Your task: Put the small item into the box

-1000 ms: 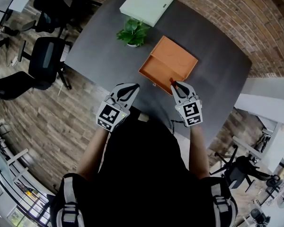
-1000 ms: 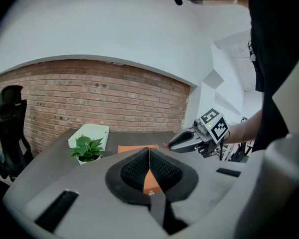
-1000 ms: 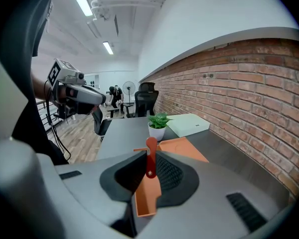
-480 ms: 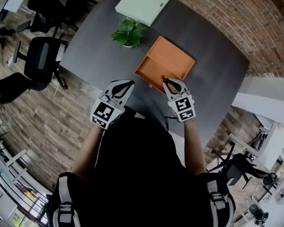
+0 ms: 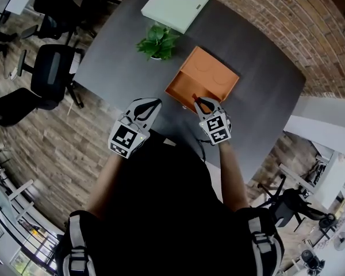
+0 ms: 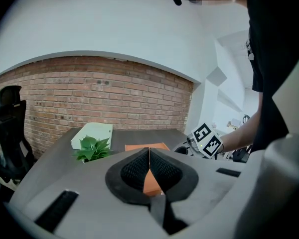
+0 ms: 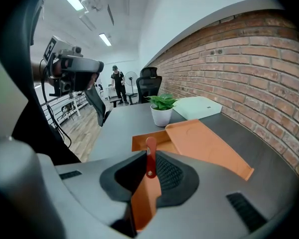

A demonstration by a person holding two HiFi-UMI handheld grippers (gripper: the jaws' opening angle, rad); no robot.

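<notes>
Small item [image 7: 150,156]: slim, flat, reddish-brown strip with rounded ends, pinched upright in right gripper [image 5: 203,101] over shallow orange box [image 5: 204,76], mid-surface. Left gripper [image 5: 149,103] closed, empty, above matte grey surface's [image 5: 118,56] near edge.

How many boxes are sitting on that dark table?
2. An open orange box lies mid-table, just ahead of the right hand-held gripper; a flat white box sits at the far edge, beyond the potted plant. None looks hidden.
</notes>
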